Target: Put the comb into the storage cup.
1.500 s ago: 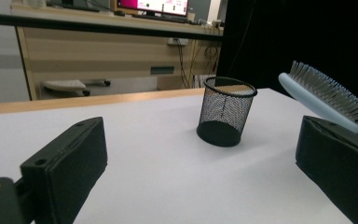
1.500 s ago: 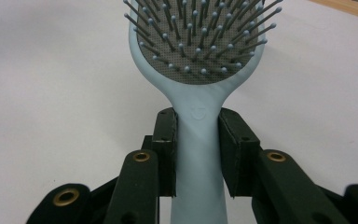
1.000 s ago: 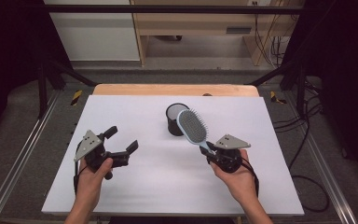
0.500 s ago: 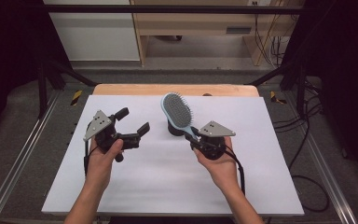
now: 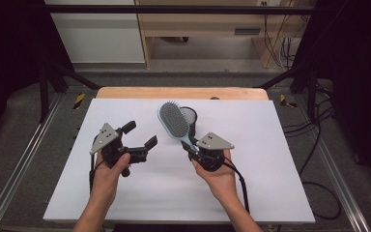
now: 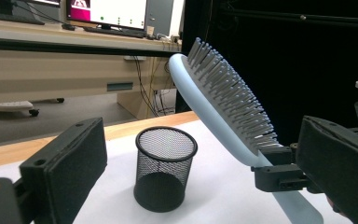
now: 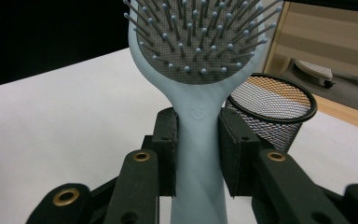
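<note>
White board covers the table [image 5: 270,193], with a pale wooden strip [image 5: 178,93] along its far edge and dark floor beyond. Nothing lies between the right gripper [image 5: 193,151] and the left gripper [image 5: 142,140], whose jaws stand wide and empty. Just past the right jaws stands a black wire-mesh cup [image 7: 275,109], empty inside. Pinched by its handle between those jaws, a pale blue paddle hairbrush [image 7: 198,60] rises tilted, grey bristle pad facing the camera.
</note>
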